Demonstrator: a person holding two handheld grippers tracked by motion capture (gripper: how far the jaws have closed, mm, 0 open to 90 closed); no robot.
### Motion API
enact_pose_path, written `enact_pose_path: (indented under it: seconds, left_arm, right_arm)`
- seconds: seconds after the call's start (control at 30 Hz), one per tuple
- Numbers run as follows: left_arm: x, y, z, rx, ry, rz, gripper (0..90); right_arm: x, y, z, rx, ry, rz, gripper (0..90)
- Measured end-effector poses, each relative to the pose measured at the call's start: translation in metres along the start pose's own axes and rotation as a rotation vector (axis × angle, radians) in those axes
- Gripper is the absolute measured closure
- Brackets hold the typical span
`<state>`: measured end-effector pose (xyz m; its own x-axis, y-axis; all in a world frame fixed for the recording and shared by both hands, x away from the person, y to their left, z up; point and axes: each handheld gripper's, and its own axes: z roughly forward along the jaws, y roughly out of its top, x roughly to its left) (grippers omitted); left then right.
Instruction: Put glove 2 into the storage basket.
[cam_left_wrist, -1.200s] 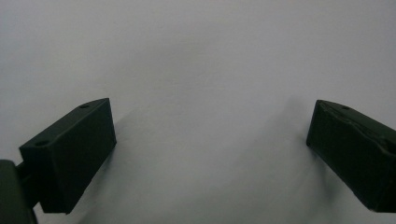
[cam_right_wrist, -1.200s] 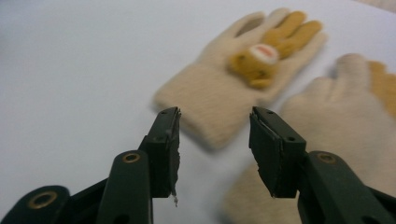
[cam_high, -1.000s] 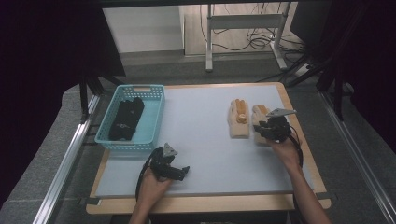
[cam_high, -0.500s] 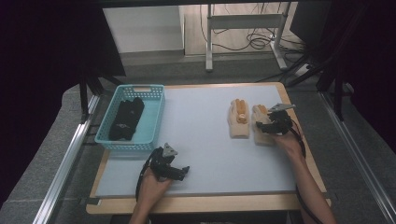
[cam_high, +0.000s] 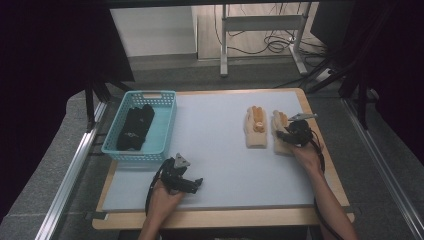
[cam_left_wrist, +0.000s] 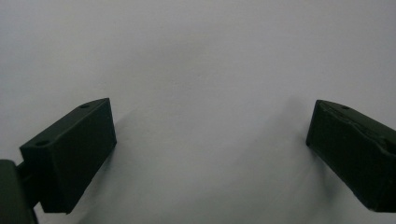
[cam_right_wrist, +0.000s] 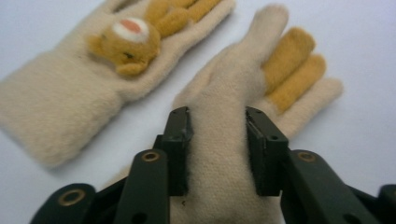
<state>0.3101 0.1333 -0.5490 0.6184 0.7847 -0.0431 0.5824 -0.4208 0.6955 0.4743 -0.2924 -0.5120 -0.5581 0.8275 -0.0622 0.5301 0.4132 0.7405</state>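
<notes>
Jaws of the right gripper (cam_right_wrist: 217, 140) have just closed, pinching the right glove (cam_right_wrist: 243, 140) at mid-right of the high view; lift looks next. Left gripper (cam_left_wrist: 210, 140) idles, jaws spread

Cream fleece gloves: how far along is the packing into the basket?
Done: dark gloves already lie in the light-blue plastic basket. In hand: the right tool has just closed on the right-hand cream fleece glove on the table. Left: the cream bear-faced glove lies untouched; the left tool rests open.
</notes>
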Motion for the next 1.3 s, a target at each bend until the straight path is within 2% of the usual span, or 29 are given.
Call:
enact_pose_path:
  seconds: [0.03,0.07,0.1,0.13,0.17,0.2,0.3,0.33,0.37,0.4,0.5,0.67,0.87,0.9,0.93,0.97,1.0,1.07,1.17,1.2,1.3]
  left_arm:
    - [0.0,0.0,0.0,0.0,0.0,0.0,1.9]
    - [0.0,0.0,0.0,0.0,0.0,0.0,1.9]
    - [0.0,0.0,0.0,0.0,0.0,0.0,2.0]
    - [0.0,0.0,0.0,0.0,0.0,0.0,1.9]
    - [0.0,0.0,0.0,0.0,0.001,0.0,2.0]
    - [0.0,0.0,0.0,0.0,0.001,0.0,2.0]
    - [0.0,0.0,0.0,0.001,0.001,0.0,2.0]
    - [0.0,0.0,0.0,0.001,0.001,0.0,2.0]
    - [0.0,0.0,0.0,0.001,0.001,0.0,2.0]
    - [0.0,0.0,0.0,0.001,0.001,0.0,2.0]
    - [0.0,0.0,0.0,0.001,0.002,0.001,2.0]
    - [0.0,0.0,0.0,0.0,0.001,0.002,2.0]
    - [0.0,0.0,0.0,0.0,0.001,0.001,2.1]
    - [0.0,0.0,0.0,0.0,0.001,0.004,2.1]
    - [0.0,0.0,0.0,0.0,0.002,0.003,2.1]
    - [0.0,0.0,0.0,0.0,0.002,0.002,2.1]
    - [0.0,0.0,0.0,0.0,0.002,0.002,2.1]
    - [0.0,0.0,0.0,0.0,0.002,0.003,2.1]
    - [0.0,0.0,0.0,0.0,0.001,0.002,2.1]
    - [0.0,0.0,0.0,0.0,0.001,0.001,2.1]
    - [0.0,0.0,0.0,0.0,0.001,0.0,2.1]
  right_arm:
    - [0.001,0.0,-0.004,-0.015,0.008,0.004,68.5]
    - [0.003,0.001,-0.009,-0.029,0.019,0.007,75.6]
    - [0.008,0.005,-0.022,-0.059,0.037,-0.001,80.3]
    - [0.008,0.005,-0.022,-0.059,0.037,-0.001,80.3]
    - [0.017,0.01,-0.033,-0.083,0.046,-0.02,81.0]
    - [0.017,0.01,-0.033,-0.083,0.046,-0.02,81.0]
    - [0.032,0.017,-0.049,-0.12,0.077,-0.036,81.3]
    - [0.038,0.02,-0.054,-0.134,0.099,-0.037,81.4]
    - [0.052,0.026,-0.06,-0.152,0.138,-0.047,81.3]
    - [0.052,0.026,-0.06,-0.152,0.138,-0.047,81.3]
    - [0.078,0.034,-0.064,-0.164,0.18,-0.08,81.1]
    - [0.126,0.041,-0.052,-0.151,0.245,-0.121,80.1]
    - [0.171,0.033,-0.015,-0.104,0.294,-0.137,77.8]
    - [0.177,0.03,-0.009,-0.092,0.302,-0.14,74.4]
    - [0.188,0.025,0.0,-0.062,0.316,-0.146,59.3]
    - [0.193,0.023,0.002,-0.045,0.323,-0.16,54.3]
    - [0.193,0.023,0.002,-0.045,0.323,-0.16,54.3]
    - [0.197,0.022,0.0,-0.057,0.313,-0.18,47.4]
    - [0.188,0.028,-0.01,-0.086,0.305,-0.161,44.6]
    - [0.182,0.03,-0.013,-0.091,0.297,-0.154,46.4]
    - [0.163,0.028,-0.019,-0.084,0.282,-0.128,63.7]
